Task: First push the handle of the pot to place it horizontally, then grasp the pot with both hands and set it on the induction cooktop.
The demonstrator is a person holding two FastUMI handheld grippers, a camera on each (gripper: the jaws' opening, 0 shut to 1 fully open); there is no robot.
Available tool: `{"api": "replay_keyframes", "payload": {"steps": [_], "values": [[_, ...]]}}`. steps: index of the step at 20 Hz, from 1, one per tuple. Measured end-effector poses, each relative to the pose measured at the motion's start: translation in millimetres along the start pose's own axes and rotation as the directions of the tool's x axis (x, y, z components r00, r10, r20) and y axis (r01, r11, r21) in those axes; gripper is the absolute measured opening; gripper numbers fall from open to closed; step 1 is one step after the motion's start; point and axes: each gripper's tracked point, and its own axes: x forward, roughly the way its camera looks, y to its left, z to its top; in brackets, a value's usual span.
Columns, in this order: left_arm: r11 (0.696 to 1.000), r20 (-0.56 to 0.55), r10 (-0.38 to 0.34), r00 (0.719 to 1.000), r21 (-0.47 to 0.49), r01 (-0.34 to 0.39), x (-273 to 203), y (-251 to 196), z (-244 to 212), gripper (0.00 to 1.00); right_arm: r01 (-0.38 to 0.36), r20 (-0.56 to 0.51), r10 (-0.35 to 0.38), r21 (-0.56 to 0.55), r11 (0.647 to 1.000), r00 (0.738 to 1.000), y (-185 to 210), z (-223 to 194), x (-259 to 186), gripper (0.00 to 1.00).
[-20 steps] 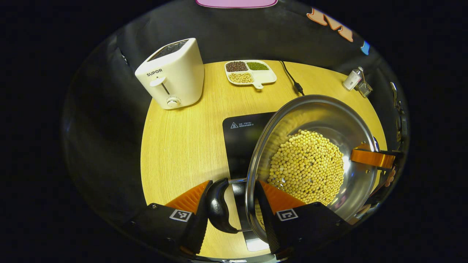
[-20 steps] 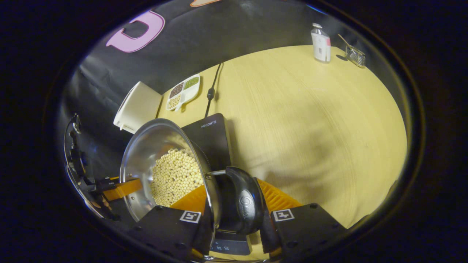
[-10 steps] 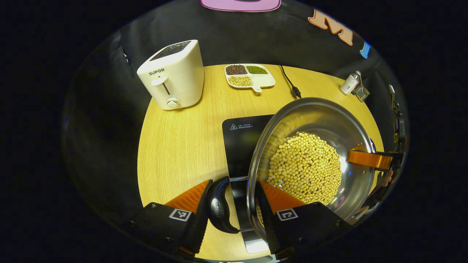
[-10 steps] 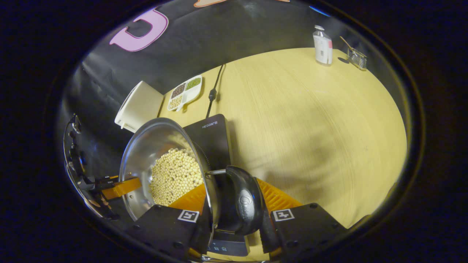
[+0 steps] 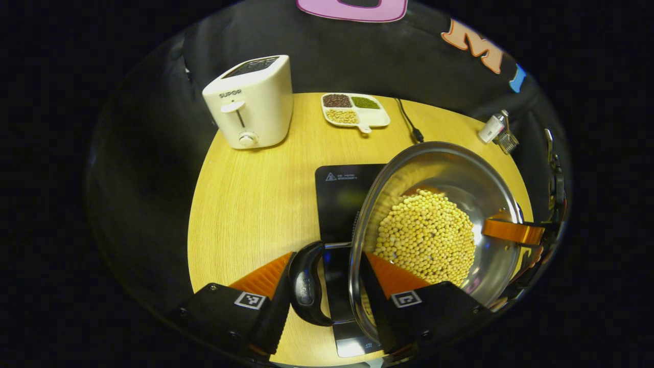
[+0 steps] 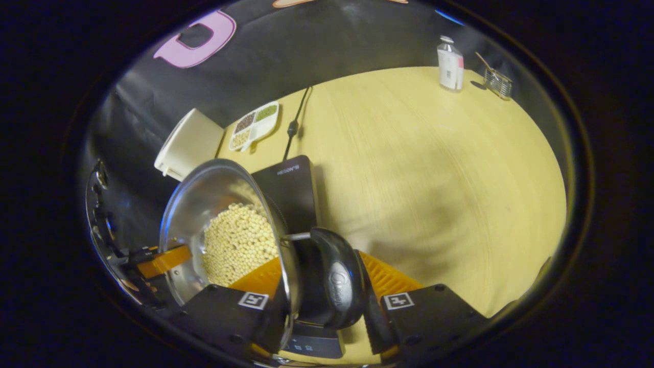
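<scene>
Both jaws clamp a side handle and rim of the pot (image 5: 434, 225), left gripper (image 5: 327, 291) and right gripper (image 6: 319, 289) carrying it over the induction cooktop (image 5: 340, 197) mid-table; next move, I judge: lower it level

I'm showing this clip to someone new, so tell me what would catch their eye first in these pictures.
The shiny steel pot heaped with yellow beans stands out first, gripped at opposite sides by the left hand-held gripper and the right hand-held gripper, over the black induction cooktop. Behind it on the wooden table stand a cream toaster and a small divided dish of beans.
</scene>
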Motion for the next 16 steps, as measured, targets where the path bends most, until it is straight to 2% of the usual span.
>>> {"api": "replay_keyframes", "payload": {"steps": [1, 2, 3, 4, 5, 6, 7, 8, 9, 10, 12, 13, 14, 15, 16], "values": [[0.999, 0.023, 0.022, 0.999, -0.028, -0.021, 2.5, 4.7, 1.6, 0.88, 0.013, 0.015, -0.013, -0.026, 1.000, 1.000, -3.6, -1.1, -3.4, 0.73], [0.998, 0.061, 0.020, 0.998, -0.060, -0.016, -5.7, 1.1, 5.0, 1.00, 0.014, 0.040, -0.012, -0.044, 0.999, 0.999, -5.5, 4.1, -7.0, 0.87], [0.997, 0.097, 0.019, 0.995, -0.082, -0.011, -10.4, -0.9, 7.7, 0.99, 0.012, 0.069, -0.008, -0.055, 0.998, 0.998, -6.1, 6.1, -14.5, 1.00], [0.996, 0.133, 0.021, 0.991, -0.093, -0.009, -17.1, -3.0, 11.8, 1.00, 0.001, 0.103, 0.004, -0.054, 0.999, 0.995, -4.6, 12.2, -23.4, 1.00], [0.995, 0.163, 0.029, 0.986, -0.097, -0.014, -25.4, -4.5, 15.0, 0.98, -0.007, 0.142, 0.013, -0.048, 0.999, 0.990, -4.1, 18.6, -33.6, 0.94], [0.995, 0.185, 0.037, 0.982, -0.093, -0.020, -32.7, -5.9, 16.9, 0.98, -0.010, 0.182, 0.018, -0.042, 0.999, 0.983, -4.6, 26.4, -44.3, 1.00], [0.995, 0.194, 0.050, 0.980, -0.090, -0.033, -40.5, -6.5, 16.8, 0.98, -0.006, 0.215, 0.015, -0.043, 0.999, 0.976, -6.6, 31.7, -57.1, 0.94], [0.995, 0.205, 0.064, 0.977, -0.088, -0.047, -48.6, -6.9, 18.3, 0.98, 0.000, 0.249, 0.012, -0.048, 0.999, 0.968, -9.0, 37.6, -70.5, 1.00], [0.995, 0.209, 0.077, 0.975, -0.083, -0.061, -55.7, -8.1, 19.4, 0.98, 0.007, 0.283, 0.010, -0.058, 0.998, 0.959, -10.5, 43.2, -85.2, 0.94], [0.994, 0.215, 0.089, 0.972, -0.076, -0.074, -63.3, -11.0, 19.3, 0.98, 0.016, 0.318, 0.007, -0.070, 0.997, 0.948, -12.9, 49.7, -99.7, 1.00], [0.997, 0.231, 0.070, 0.970, -0.053, -0.059, -78.1, -28.8, 21.1, 1.00, 0.023, 0.380, 0.012, -0.087, 0.996, 0.925, -15.7, 60.4, -130.7, 1.00], [0.998, 0.246, 0.053, 0.968, -0.042, -0.044, -88.0, -40.3, 23.4, 0.98, 0.019, 0.405, 0.019, -0.090, 0.996, 0.914, -17.1, 64.0, -144.2, 0.94], [0.999, 0.265, 0.036, 0.964, -0.028, -0.030, -96.9, -52.8, 25.6, 0.98, 0.011, 0.426, 0.030, -0.093, 0.996, 0.904, -17.4, 67.7, -156.9, 1.00], [1.000, 0.283, 0.028, 0.959, -0.016, -0.025, -106.3, -63.6, 28.5, 0.98, -0.008, 0.439, 0.049, -0.096, 0.995, 0.897, -17.6, 69.3, -169.8, 1.00], [1.000, 0.301, 0.026, 0.953, -0.004, -0.026, -118.6, -73.0, 29.7, 0.97, -0.035, 0.446, 0.073, -0.094, 0.995, 0.892, -16.6, 69.6, -181.3, 0.94]]}}
